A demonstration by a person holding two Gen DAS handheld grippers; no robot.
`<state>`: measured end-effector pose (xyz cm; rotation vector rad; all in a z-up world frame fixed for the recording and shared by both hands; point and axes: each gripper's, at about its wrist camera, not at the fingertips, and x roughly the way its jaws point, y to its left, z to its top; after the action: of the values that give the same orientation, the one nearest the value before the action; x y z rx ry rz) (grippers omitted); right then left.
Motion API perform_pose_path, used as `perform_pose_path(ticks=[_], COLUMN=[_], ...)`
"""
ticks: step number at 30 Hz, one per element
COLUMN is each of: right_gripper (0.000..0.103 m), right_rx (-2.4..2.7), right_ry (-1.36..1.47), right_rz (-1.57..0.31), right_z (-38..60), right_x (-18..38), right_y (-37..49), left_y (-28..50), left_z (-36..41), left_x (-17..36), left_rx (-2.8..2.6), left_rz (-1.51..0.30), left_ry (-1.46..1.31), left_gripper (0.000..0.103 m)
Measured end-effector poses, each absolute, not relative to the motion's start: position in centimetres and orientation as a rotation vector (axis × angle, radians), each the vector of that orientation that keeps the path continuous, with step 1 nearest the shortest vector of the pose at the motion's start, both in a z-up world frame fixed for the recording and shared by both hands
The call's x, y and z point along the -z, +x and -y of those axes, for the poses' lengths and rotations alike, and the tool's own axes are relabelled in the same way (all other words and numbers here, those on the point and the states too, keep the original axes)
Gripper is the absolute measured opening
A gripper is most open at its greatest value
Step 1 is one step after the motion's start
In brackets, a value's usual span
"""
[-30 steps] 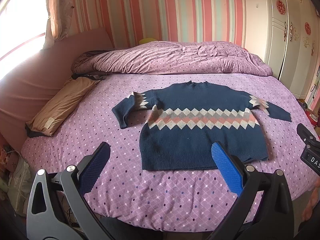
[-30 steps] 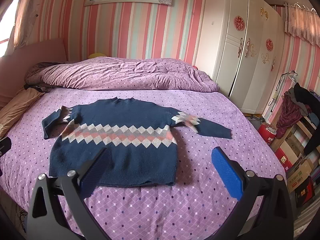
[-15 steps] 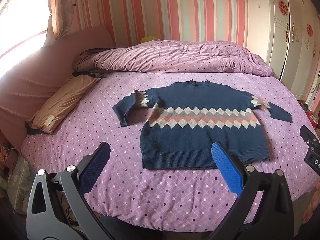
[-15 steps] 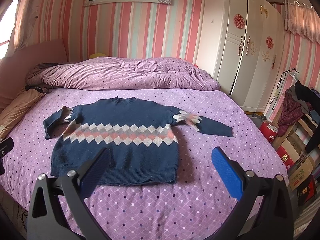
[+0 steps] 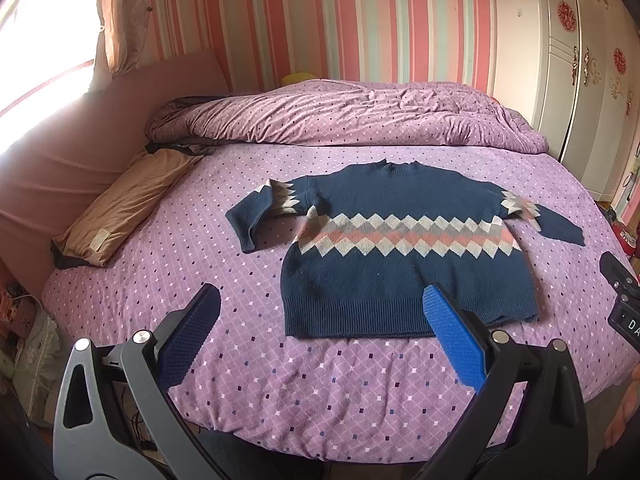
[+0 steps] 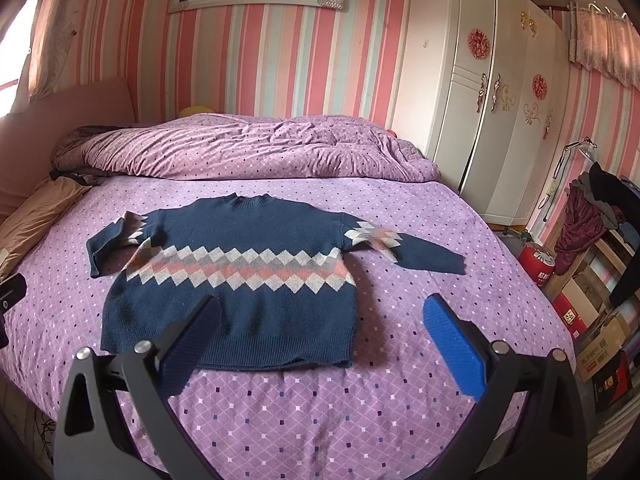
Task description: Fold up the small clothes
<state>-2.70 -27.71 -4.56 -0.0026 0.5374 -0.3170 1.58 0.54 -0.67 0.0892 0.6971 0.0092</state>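
Observation:
A small navy sweater (image 5: 404,248) (image 6: 240,264) with a band of white, grey and pink diamonds lies flat, front up, on the purple dotted bed (image 5: 280,380) (image 6: 400,380). Its left sleeve (image 5: 256,216) is bent back on itself; its right sleeve (image 6: 412,250) stretches out straight. My left gripper (image 5: 320,320) hovers open above the bed's near edge, just short of the hem. My right gripper (image 6: 320,324) is open too, over the hem's right corner. Neither touches the cloth. The right gripper's body (image 5: 624,300) shows at the left wrist view's right edge.
A rumpled purple duvet (image 5: 340,116) lies across the back of the bed. A tan pillow (image 5: 128,204) rests at the left by the pink headboard. White wardrobes (image 6: 500,100) stand at the right, with boxes and hung clothes (image 6: 592,280) beside the bed.
Both grippers have drawn back and risen slightly, so the sweater sits a little farther off in each view. The sweater has not moved, and both pairs of fingers stay open.

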Motion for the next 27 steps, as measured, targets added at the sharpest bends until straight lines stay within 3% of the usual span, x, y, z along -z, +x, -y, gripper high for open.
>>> perform_pose_path(ticks=[27], right_gripper=[0.101], right_rx=[0.318], right_ry=[-0.003], right_rz=[-0.526], right_z=[27.6], right_x=[4.15], right_y=[-2.86], left_y=[1.88], left_z=[-0.36], left_x=[-0.13], left_rx=[-0.01], left_rz=[-0.696], left_ry=[0.097], left_gripper=[0.1])
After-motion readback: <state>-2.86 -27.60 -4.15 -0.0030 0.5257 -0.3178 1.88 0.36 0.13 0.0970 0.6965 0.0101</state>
